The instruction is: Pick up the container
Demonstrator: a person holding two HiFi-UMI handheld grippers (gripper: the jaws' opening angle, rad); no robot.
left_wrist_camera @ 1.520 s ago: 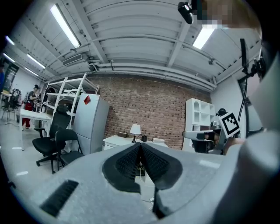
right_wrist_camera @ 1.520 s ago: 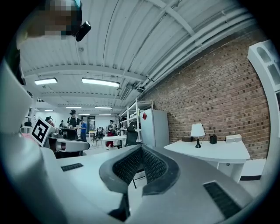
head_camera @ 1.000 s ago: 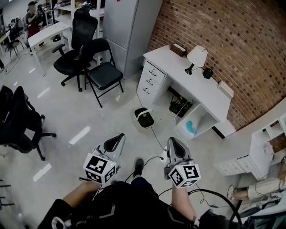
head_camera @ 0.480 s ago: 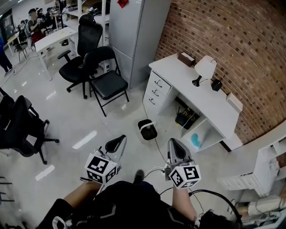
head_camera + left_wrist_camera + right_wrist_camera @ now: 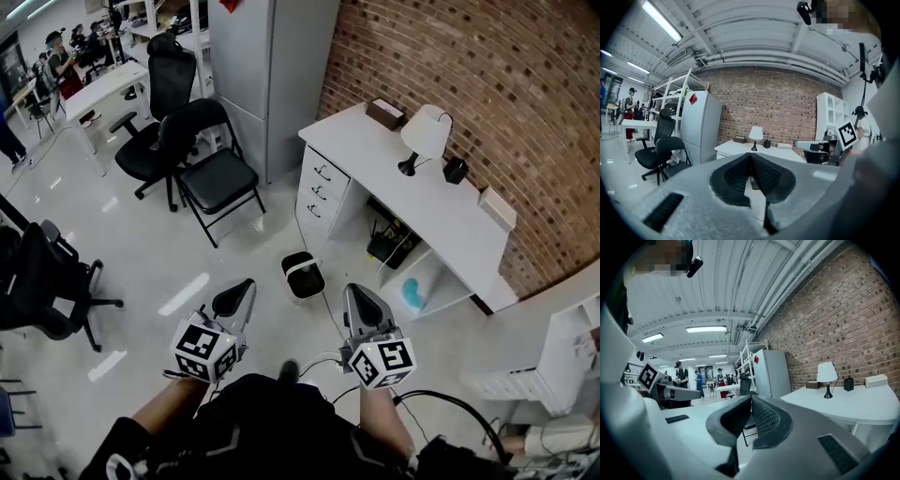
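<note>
A small white container with a black rim [image 5: 302,275] stands on the floor in front of a white desk [image 5: 375,161]. On the desk are a small black container [image 5: 456,170] and a brown box [image 5: 385,112]. My left gripper [image 5: 236,298] and right gripper [image 5: 361,305] are held low in front of the body, apart from all of these. In the left gripper view the left gripper [image 5: 751,157] has its dark pads together with nothing between them. The right gripper [image 5: 751,399] is shut and empty too.
A white lamp [image 5: 424,131] and a white box [image 5: 496,208] sit on the desk against the brick wall. A grey cabinet [image 5: 267,75], a black folding chair [image 5: 217,173] and office chairs [image 5: 155,103] stand to the left. Cables trail on the floor near my feet.
The head view has swung a little, so the desk and floor container sit slightly lower and to the left. Both grippers stay shut, low in front of the body.
</note>
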